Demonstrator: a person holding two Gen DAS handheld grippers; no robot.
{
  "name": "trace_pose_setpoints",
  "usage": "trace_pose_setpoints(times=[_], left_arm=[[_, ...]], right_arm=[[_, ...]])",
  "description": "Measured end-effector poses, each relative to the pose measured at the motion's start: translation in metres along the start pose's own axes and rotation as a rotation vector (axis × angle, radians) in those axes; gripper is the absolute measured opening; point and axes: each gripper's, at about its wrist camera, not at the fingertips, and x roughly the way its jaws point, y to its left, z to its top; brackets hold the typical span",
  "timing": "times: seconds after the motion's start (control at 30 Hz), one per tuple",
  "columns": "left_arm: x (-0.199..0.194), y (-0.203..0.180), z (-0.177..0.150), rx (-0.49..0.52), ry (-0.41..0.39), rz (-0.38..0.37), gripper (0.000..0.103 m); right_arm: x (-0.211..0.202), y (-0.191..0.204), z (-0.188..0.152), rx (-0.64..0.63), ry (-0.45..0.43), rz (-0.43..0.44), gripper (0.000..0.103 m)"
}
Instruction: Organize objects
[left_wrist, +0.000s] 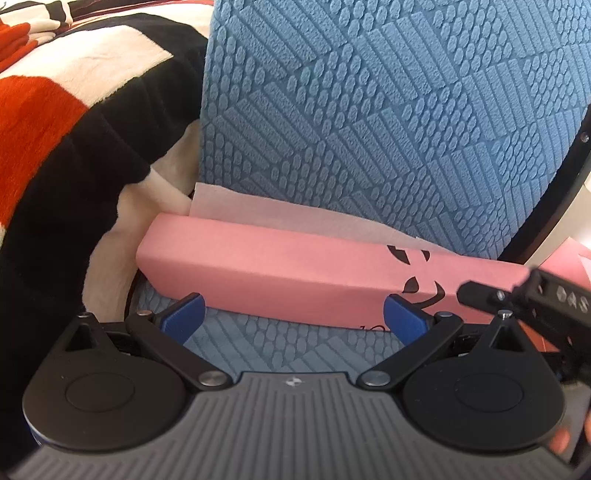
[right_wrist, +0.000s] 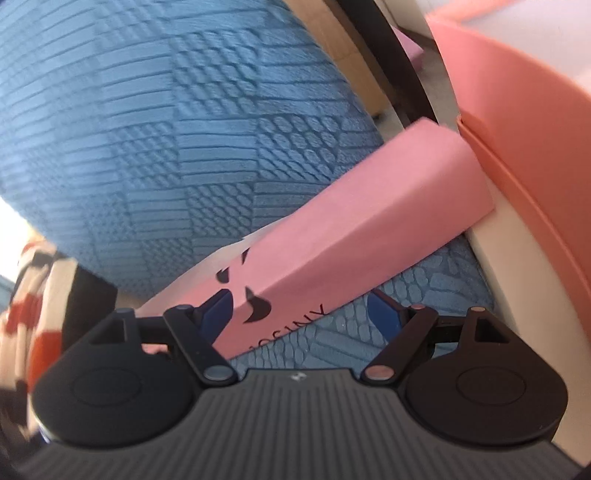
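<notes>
**Ana:** Ribbed grey housing fills the bottom of the left wrist view, and past it the left hand-held gripper (left_wrist: 293, 314) stands wide, its blue pads (left_wrist: 184, 315) apart with nothing between them.

**Ben:** And the long pink box (left_wrist: 295, 266)?

**Ana:** It lies flat across the blue textured seat cushion (left_wrist: 295, 347), just beyond the fingertips, along the foot of the blue backrest (left_wrist: 369, 110). Both pads sit just in front of its near face; I can't tell whether they touch it. A pale pink sheet (left_wrist: 258, 210) stands between the box and the backrest. A red, black and cream blanket (left_wrist: 55, 110) is piled to the left. The right hand-held gripper (left_wrist: 517, 291) comes in at the right edge, over the box's printed end.

**Ben:** Now the right wrist view?

**Ana:** Same grey housing in front. The right hand-held gripper (right_wrist: 303, 314) is open wide. The pink box (right_wrist: 351, 221) runs diagonally up to the right. Its printed end reaches between the fingers, close against the left pad (right_wrist: 218, 312), while the right pad (right_wrist: 384, 317) stands clear over the seat cushion (right_wrist: 332, 343). No squeeze on it.

**Ben:** Anything at the far end?

**Ana:** A larger salmon-pink container (right_wrist: 517, 166) at the right; the box's far end meets it. The view is blurred.
</notes>
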Motion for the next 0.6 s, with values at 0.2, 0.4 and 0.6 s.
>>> trace_pose_setpoints(times=[0.2,0.4,0.6], left_arm=[[-0.002,-0.003,-0.004,0.005,0.002,-0.014,0.103],[-0.003,-0.003,-0.005,0.005,0.004,-0.016,0.103],[-0.006,-0.003,-0.003,-0.006,0.006,-0.019,0.103]], right_arm=[[0.01,-0.003,0.013,0.038,-0.002,-0.005,0.082],[0.015,-0.016,0.021,0.081,0.014,-0.034,0.071],[0.013,-0.03,0.021,0.157,0.033,0.013,0.059]])
